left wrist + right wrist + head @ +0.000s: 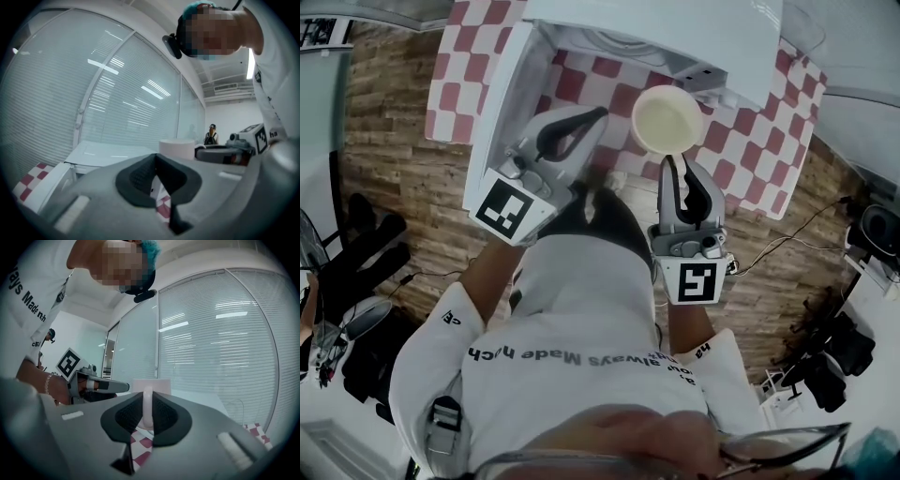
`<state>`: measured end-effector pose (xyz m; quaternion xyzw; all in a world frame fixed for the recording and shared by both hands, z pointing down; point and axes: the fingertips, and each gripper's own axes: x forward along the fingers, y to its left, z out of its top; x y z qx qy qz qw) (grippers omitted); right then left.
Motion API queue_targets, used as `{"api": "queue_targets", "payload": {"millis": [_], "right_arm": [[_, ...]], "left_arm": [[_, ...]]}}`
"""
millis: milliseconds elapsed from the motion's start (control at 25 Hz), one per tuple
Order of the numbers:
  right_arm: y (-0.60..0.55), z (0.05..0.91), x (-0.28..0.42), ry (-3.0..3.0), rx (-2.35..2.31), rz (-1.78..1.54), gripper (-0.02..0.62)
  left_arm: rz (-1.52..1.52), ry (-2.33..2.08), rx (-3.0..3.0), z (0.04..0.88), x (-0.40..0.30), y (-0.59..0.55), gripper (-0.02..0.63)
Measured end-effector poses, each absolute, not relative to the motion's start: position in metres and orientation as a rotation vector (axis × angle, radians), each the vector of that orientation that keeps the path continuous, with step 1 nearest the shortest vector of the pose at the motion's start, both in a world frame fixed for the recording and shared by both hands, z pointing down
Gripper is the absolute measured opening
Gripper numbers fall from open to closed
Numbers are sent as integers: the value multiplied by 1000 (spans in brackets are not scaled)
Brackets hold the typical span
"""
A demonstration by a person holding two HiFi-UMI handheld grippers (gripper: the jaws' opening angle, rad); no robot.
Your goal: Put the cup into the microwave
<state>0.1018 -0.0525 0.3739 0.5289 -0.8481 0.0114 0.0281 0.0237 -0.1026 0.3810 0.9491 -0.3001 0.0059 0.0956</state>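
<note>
Now mid-carry: the right gripper [673,161] is clamped on the handle [147,406] of the cup [667,120]. The cup hangs upright over the checkered surface [755,159], just in front of the microwave [712,28] at the far edge, whose door [500,117] is swung open. The left gripper [596,116] is closed on nothing, near the door. Next, probably: push the cup level through the opening, clear the frame, set down, release. Cup is pale, round, looks empty, one loop handle.

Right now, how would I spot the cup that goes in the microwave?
Find the red-and-white checked tablecloth with the white microwave on it. In front, the right gripper pinches the cup by its handle; it is the only round, cream-coloured thing.
</note>
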Motion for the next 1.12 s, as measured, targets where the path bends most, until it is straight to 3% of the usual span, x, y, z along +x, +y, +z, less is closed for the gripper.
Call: {"api": "queue_targets", "payload": {"millis": [1120], "right_arm": [[-131,486,88,-2611,1585,81,35]], "left_arm": [[94,-958,2736,489,11,-177,3]]}}
